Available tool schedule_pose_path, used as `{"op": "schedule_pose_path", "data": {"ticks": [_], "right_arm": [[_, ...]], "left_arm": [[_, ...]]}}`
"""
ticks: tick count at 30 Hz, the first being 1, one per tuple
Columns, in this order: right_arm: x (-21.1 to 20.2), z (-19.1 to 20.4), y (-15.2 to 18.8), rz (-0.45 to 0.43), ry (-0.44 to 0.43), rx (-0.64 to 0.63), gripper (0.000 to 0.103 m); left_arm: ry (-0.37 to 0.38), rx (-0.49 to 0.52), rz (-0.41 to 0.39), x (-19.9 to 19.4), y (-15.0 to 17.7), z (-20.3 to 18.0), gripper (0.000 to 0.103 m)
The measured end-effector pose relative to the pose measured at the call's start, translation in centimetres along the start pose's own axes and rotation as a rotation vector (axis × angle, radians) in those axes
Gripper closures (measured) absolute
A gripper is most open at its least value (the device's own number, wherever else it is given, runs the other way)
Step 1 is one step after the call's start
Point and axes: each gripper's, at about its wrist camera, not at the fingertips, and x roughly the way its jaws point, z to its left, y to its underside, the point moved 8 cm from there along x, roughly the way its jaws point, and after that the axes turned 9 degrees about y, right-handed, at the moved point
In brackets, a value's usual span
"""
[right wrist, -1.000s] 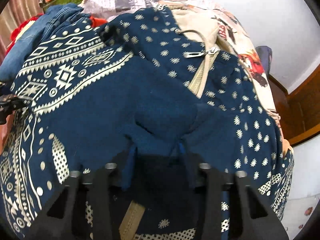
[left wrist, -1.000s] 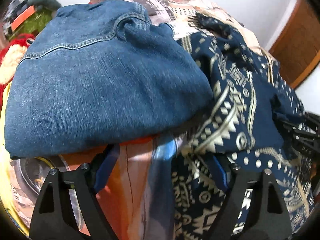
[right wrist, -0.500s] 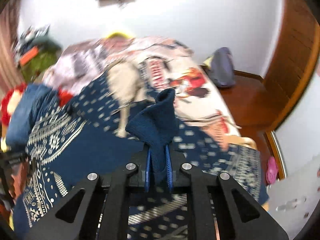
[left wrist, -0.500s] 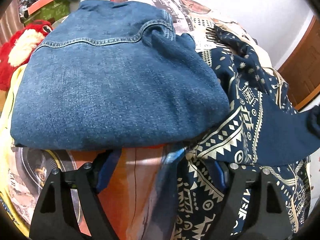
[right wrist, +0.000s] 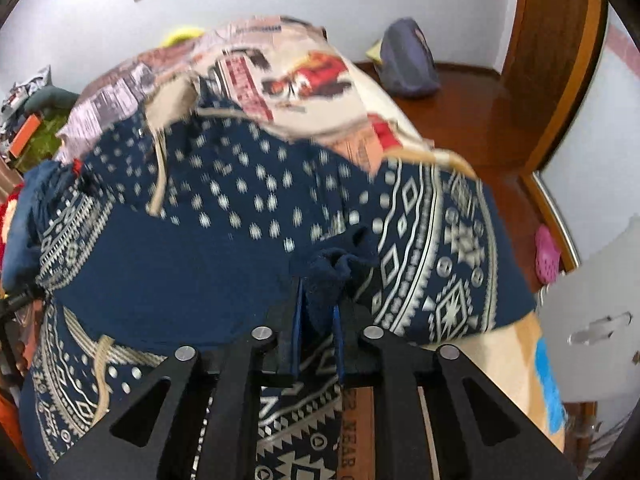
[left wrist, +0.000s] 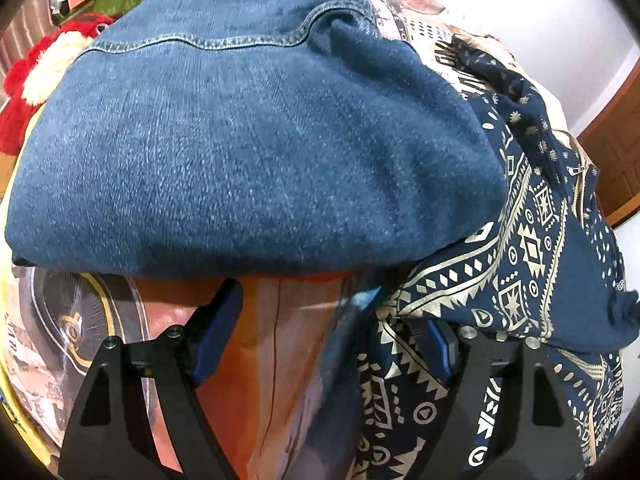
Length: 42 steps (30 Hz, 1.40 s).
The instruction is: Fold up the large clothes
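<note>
Right gripper (right wrist: 318, 312) pinches a bunched corner of the soft navy patterned garment (right wrist: 200, 248), frame centre, jaws easing open slightly. Left gripper (left wrist: 324, 340) gapes wide, empty, bottom centre. Limp, light fabric; grip hems or corners.

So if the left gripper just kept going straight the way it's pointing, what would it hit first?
Probably the printed bedcover lying between the open fingers of the left gripper, just short of the folded denim garment. How near the cover is, the picture cannot settle.
</note>
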Motion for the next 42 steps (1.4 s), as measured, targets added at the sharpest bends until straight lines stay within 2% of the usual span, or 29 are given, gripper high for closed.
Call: {"op": "schedule_pose_path", "data": {"ticks": [2, 5, 7, 11, 17, 21, 25, 29, 32, 36, 42], "right_arm": [[0.5, -0.2, 0.7, 0.034, 0.017, -0.004, 0.085], [0.7, -0.8, 1.7, 0.078, 0.039, -0.006, 0.072], [0.1, -1.3, 2.0, 0.078, 0.037, 0.012, 0.064], [-1.6, -2.3, 2.1, 0.059, 0.017, 0.052, 0.061], [-6.2, -4.4, 1.0, -0.036, 0.013, 0.092, 0.057], [-9.5, -6.0, -0.1, -0.128, 0.019, 0.116, 0.047], [-11.3, -7.1, -1.2, -0.201, 0.038, 0.134, 0.038], [-11.7, -8.9, -1.1, -0.235, 0.036, 0.178, 0.035], [-10.0, -10.8, -0.3, -0.194, 0.034, 0.239, 0.034], [-6.9, -12.7, 1.1, -0.115, -0.010, 0.323, 0.034], [-1.6, -15.1, 3.4, 0.019, -0.082, 0.467, 0.034]], "left_arm": [[-0.007, 0.008, 0.005, -0.1, 0.0, -0.1, 0.022], [-0.028, 0.034, 0.014, -0.6, 0.1, -0.3, 0.022], [-0.039, 0.053, 0.019, -1.5, 0.6, -0.1, 0.022], [-0.038, 0.083, 0.020, -3.2, 1.2, -0.4, 0.022], [-0.022, 0.152, -0.043, -7.9, 1.2, -2.0, 0.022], [0.003, 0.208, -0.113, -11.5, 0.1, -4.8, 0.022], [0.033, 0.274, -0.180, -14.1, -1.6, -8.7, 0.022], [0.061, 0.351, -0.203, -14.4, -2.8, -13.3, 0.021], [0.089, 0.399, -0.195, -13.6, -2.9, -16.8, 0.021], [0.152, 0.412, -0.153, -11.4, -2.8, -20.5, 0.020], [0.165, 0.402, -0.065, -6.3, -1.9, -23.0, 0.020]]}}
